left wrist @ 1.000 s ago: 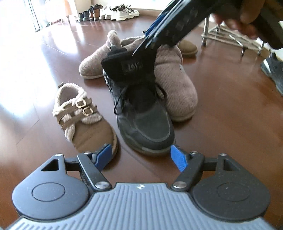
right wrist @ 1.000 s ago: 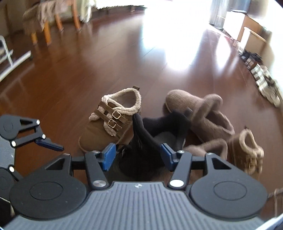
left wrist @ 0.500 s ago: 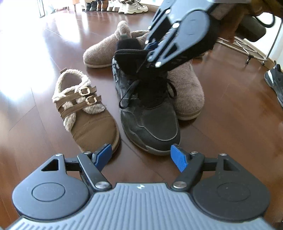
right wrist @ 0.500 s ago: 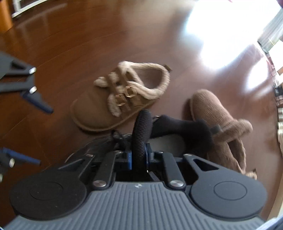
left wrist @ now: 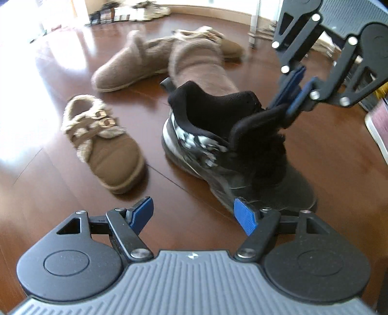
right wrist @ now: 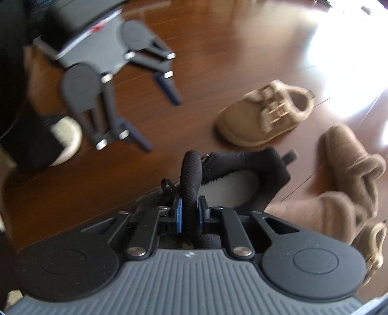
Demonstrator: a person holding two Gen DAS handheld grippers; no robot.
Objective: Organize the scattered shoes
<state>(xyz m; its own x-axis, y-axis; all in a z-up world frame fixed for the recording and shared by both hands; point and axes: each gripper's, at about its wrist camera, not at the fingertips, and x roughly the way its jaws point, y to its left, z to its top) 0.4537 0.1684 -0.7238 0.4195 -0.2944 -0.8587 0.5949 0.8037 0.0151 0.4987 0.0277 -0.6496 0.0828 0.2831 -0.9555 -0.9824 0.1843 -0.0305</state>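
A black sneaker is held by its tongue in my right gripper, which is shut on it; the same gripper shows from outside in the left wrist view. The sneaker is tilted with its heel raised. My left gripper is open and empty, just in front of the sneaker's toe. A brown buckled fleece shoe lies to the sneaker's left on the wooden floor. Two tan knit boots lie behind it.
A second buckled shoe lies behind the boots. A row of shoes stands along the far wall. A metal rack leg is at the back right. A person's foot in a pale slipper is near.
My right gripper has kept hold of the sneaker's tongue and pulled it up and to the right, turning and tilting the sneaker. My left gripper stays open.
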